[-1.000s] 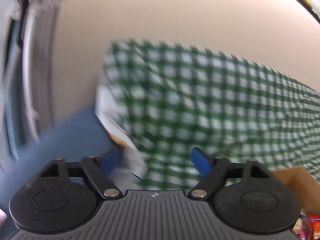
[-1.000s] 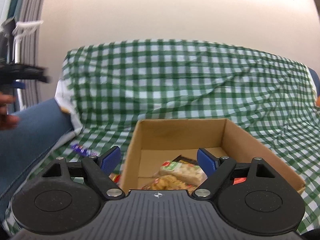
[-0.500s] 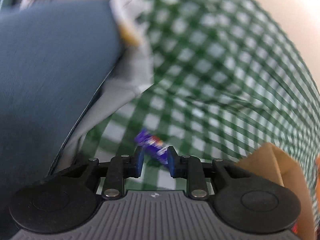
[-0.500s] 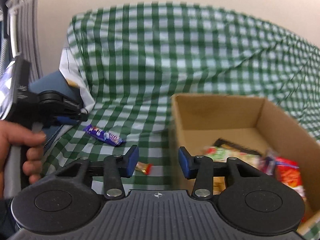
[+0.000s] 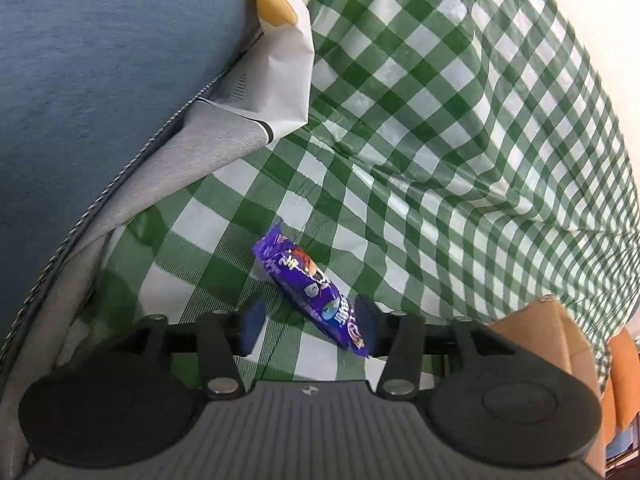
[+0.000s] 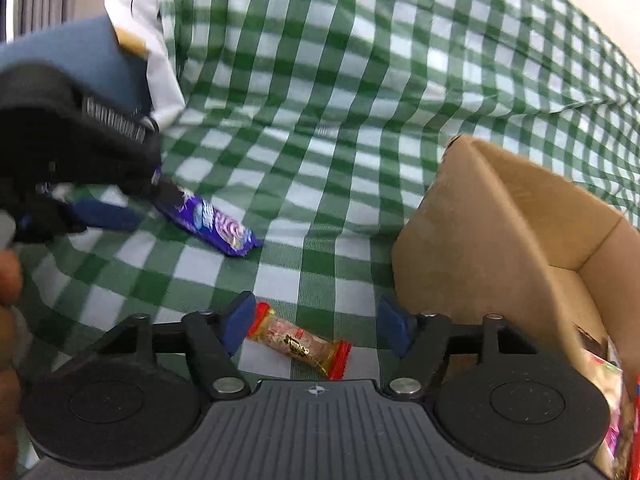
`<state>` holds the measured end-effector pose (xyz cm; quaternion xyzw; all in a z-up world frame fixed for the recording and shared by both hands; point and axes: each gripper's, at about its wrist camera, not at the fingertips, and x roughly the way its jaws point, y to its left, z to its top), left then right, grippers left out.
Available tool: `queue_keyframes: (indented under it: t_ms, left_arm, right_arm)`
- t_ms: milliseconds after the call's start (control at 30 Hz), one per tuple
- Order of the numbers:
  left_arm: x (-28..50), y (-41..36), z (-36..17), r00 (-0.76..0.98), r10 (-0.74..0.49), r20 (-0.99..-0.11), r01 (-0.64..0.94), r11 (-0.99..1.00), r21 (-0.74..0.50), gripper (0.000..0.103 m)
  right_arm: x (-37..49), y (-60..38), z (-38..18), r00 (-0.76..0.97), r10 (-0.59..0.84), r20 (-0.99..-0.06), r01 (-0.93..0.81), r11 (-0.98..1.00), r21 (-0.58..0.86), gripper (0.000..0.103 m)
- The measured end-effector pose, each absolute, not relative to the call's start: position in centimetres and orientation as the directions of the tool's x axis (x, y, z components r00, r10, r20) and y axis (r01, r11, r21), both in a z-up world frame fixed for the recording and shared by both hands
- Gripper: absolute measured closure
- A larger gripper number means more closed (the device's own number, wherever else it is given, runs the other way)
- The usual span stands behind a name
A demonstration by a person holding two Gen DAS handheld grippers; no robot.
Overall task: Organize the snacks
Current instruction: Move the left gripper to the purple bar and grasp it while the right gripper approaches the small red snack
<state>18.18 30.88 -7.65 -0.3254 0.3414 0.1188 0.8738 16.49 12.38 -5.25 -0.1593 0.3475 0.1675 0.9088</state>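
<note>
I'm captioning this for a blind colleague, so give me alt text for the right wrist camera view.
The right gripper, jaws opening, hovers over a small red-ended candy lying on a green checked cloth. To the left, the left gripper reaches a purple snack bar; an open cardboard box holding snacks sits at the right.

This is looking like a home living room: a green-and-white checked cloth is draping over the seat and back of what appears to be a sofa, against a plain cream wall. A blue cushion is resting at one end, with a grey one under it and an orange cushion showing at the other. A cardboard box of snacks is sitting on the cloth, with loose sweets lying beside it.
</note>
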Motion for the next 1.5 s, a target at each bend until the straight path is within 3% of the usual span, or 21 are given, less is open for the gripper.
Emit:
queue_keyframes:
  t_ms: [200,367,500,567,667,767,1133,1500]
  left_arm:
    - [20.7,30.5,-8.8,0.71,0.008,-0.704,-0.431,0.796,-0.426,0.038]
    - [22.5,29.0,-8.9,0.715,0.058,-0.697,-0.391,0.86,-0.329,0.033]
    - [23.3,28.1,-9.2,0.716,0.097,-0.692,-0.375,0.889,-0.263,0.037]
    - [23.4,27.9,-9.2,0.712,0.096,-0.696,-0.363,0.899,-0.247,0.061]
    - [23.0,28.2,-9.0,0.719,0.089,-0.689,-0.364,0.893,-0.264,0.08]
    - [22.5,28.5,-8.4,0.735,0.082,-0.673,-0.368,0.881,-0.295,0.085]
    - [19.3,28.2,-5.4,0.771,0.091,-0.63,-0.355,0.883,-0.306,0.086]
    - [13.2,26.6,-3.4,0.748,0.065,-0.661,-0.328,0.901,-0.283,0.086]
  right_arm:
    - [17.4,12.5,-7.2,0.605,0.223,-0.765,-0.474,0.872,-0.12,0.03]
    - [17.0,11.9,-7.4,0.591,0.252,-0.766,-0.495,0.863,-0.098,0.034]
    - [16.5,11.7,-7.2,0.591,0.288,-0.754,-0.527,0.845,-0.09,0.069]
    - [16.1,11.5,-7.2,0.6,0.29,-0.746,-0.53,0.842,-0.1,0.085]
    - [16.0,10.5,-6.8,0.61,0.294,-0.736,-0.504,0.861,-0.074,0.101]
    - [15.7,9.7,-6.1,0.622,0.296,-0.725,-0.474,0.879,-0.048,0.102]
    - [14.2,8.7,-4.5,0.639,0.311,-0.703,-0.459,0.888,-0.024,0.103]
    - [9.8,6.9,-1.0,0.617,0.386,-0.685,-0.523,0.852,0.009,0.103]
